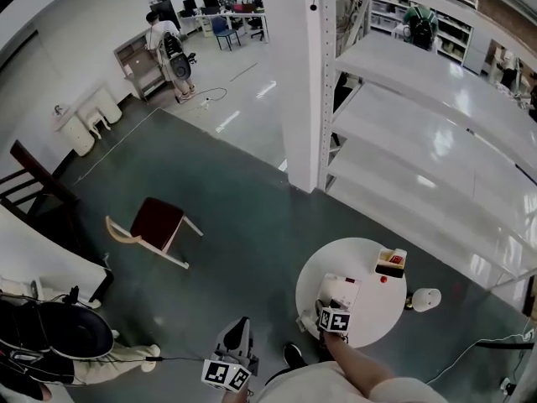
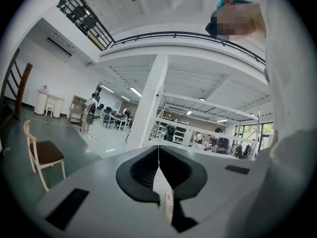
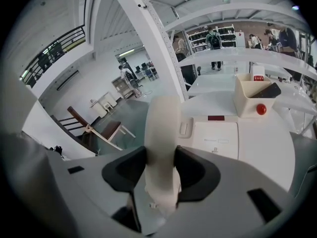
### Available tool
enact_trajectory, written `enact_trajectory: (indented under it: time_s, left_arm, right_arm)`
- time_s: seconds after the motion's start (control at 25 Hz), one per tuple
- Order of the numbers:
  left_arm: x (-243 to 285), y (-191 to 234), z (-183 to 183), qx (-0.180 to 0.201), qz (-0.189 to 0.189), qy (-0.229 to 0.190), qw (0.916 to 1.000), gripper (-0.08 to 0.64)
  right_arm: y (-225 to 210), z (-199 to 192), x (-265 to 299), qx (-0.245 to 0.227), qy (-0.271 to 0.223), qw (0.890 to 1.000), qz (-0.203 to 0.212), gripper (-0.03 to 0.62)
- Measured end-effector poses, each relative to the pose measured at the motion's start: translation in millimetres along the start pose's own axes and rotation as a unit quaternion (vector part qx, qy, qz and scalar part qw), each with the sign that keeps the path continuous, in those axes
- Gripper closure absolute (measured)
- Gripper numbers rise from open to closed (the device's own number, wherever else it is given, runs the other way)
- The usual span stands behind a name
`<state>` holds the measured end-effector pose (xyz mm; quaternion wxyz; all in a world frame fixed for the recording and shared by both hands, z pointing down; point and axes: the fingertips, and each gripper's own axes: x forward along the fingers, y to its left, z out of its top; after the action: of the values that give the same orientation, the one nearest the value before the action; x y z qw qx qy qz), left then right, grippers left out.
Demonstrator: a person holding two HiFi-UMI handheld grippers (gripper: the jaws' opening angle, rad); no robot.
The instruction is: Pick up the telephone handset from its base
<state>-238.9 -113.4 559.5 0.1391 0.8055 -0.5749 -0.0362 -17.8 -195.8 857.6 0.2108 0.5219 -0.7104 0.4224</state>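
The right hand-held gripper [image 3: 161, 175] is clamped across the cream plastic telephone handset [image 3: 161, 128]. The handset's long axis runs straight ahead from the jaws, seemingly just above the pale flat telephone base [image 3: 218, 139] on the round white worktop [image 1: 369, 263]. The left hand-held gripper [image 2: 158, 167], closed on nothing, hangs well apart.

Grey left gripper [image 2: 158, 156] and right gripper [image 3: 161, 171], black jaws, black-and-white marker cubes [image 1: 226, 374]

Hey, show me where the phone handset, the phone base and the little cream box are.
handset [image 3: 161, 133], right gripper view, its curved back, mid-length.
telephone base [image 3: 215, 139], right gripper view, the flat top panel.
cream box [image 3: 247, 103], right gripper view, its front wall.
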Motion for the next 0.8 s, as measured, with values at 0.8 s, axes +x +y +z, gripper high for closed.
enact_trajectory:
  time_s: [0.8]
  left_arm:
    - [9.5,-22.1,14.3,0.024,-0.022,-0.04,0.9987,0.54]
  right_arm:
    - [44.5,76.9,-114.3,-0.068,-0.137,0.981,0.122,0.394]
